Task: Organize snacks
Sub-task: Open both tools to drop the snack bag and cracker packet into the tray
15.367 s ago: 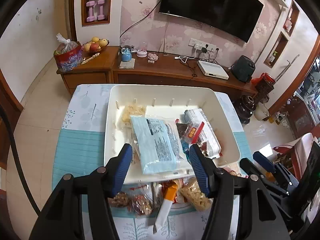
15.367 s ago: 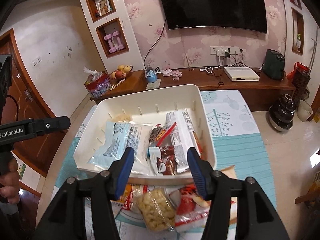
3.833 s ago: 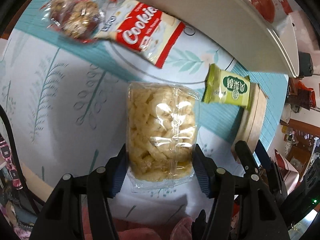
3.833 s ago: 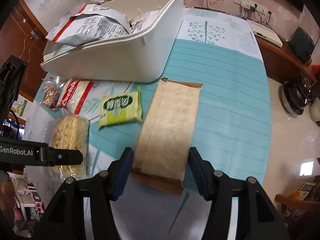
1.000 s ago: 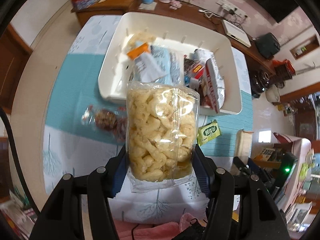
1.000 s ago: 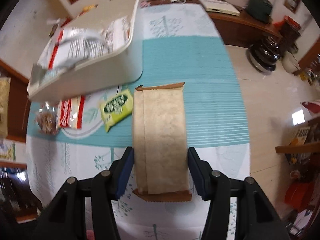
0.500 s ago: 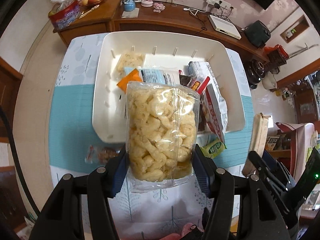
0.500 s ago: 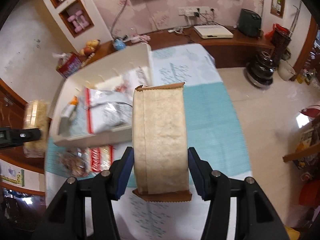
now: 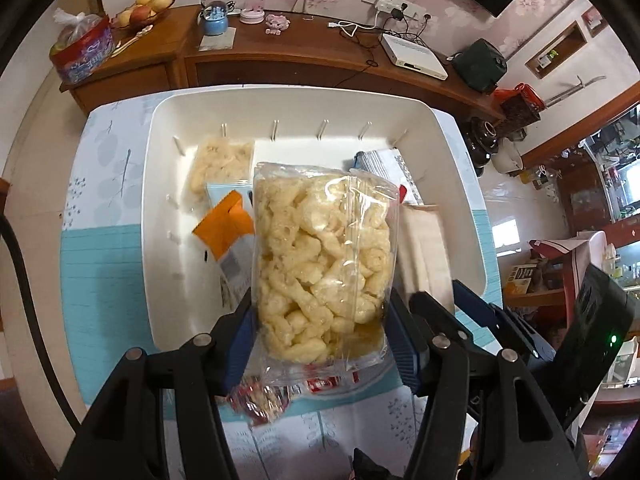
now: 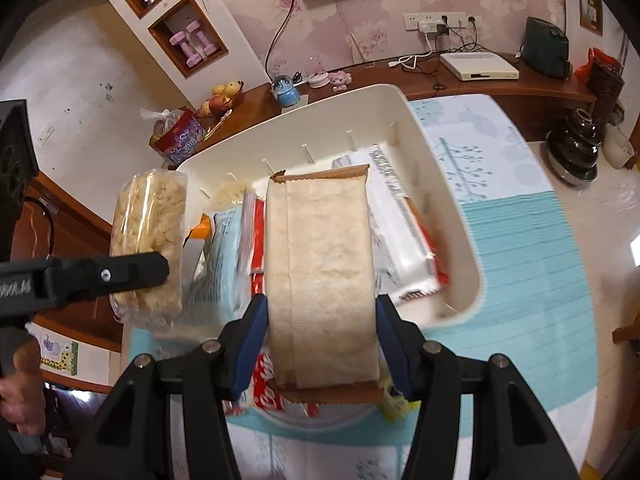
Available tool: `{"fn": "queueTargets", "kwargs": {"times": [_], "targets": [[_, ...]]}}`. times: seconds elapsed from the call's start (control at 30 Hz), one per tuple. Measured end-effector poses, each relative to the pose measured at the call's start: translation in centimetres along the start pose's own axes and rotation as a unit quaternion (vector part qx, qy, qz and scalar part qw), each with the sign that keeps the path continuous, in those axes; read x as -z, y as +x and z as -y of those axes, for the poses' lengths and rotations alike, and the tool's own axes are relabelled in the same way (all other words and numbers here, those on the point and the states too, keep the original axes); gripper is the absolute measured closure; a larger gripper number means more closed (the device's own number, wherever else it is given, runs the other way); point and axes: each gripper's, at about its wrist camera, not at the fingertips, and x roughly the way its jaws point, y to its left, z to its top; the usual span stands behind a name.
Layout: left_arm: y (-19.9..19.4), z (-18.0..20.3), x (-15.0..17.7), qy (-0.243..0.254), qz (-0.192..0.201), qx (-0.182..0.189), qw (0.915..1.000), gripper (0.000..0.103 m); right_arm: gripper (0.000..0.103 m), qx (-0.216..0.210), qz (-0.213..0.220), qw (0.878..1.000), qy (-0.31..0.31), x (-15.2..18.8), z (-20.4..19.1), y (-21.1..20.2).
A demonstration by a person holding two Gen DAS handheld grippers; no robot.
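L claw (image 9: 322,334) is clamped on a clear bag of puffed snacks (image 9: 324,264), blue pads pressing both sides of its lower part; bag stands upright, held above the near half of the white bin (image 9: 160,184). In the right wrist view the same bag (image 10: 150,248) hangs at the bin's left edge w/ the black finger across it. Inside the bin, l to r: a pale puffed-snack pack (image 9: 222,160) at the back, an orange-topped sachet (image 9: 226,226), a light blue pack (image 10: 224,256), red-edged wrappers, a white printed pack (image 10: 394,216) on the r side. R claw (image 10: 322,340) is closed on a tan paper-look pack (image 10: 322,276) w/ brown crimped ends, gripped at its lower part, held over the bin's middle-right. On the table (image 10: 520,280), near side of the bin: a red-and-white cookie wrapper (image 10: 264,384), a small clear pack of brown bits (image 9: 260,402), and a yellow-green packet (image 10: 394,402) peeking beside the r pad.
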Motion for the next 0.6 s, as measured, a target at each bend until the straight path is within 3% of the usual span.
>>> {"fn": "queueTargets", "kwargs": {"times": [0.4, 0.6], "targets": [[1.7, -1.0, -1.5, 0.004, 0.010, 0.014, 0.9998, 0.044, 0.048, 0.037, 0.020, 0.999, 0.001, -2.9, 0.2, 3.4], [0.8, -1.1, -1.5, -0.003, 0.029, 0.025, 0.9993, 0.035, 0.048, 0.060, 0.020, 0.998, 0.004, -3.1, 0.6, 2.8]]}}
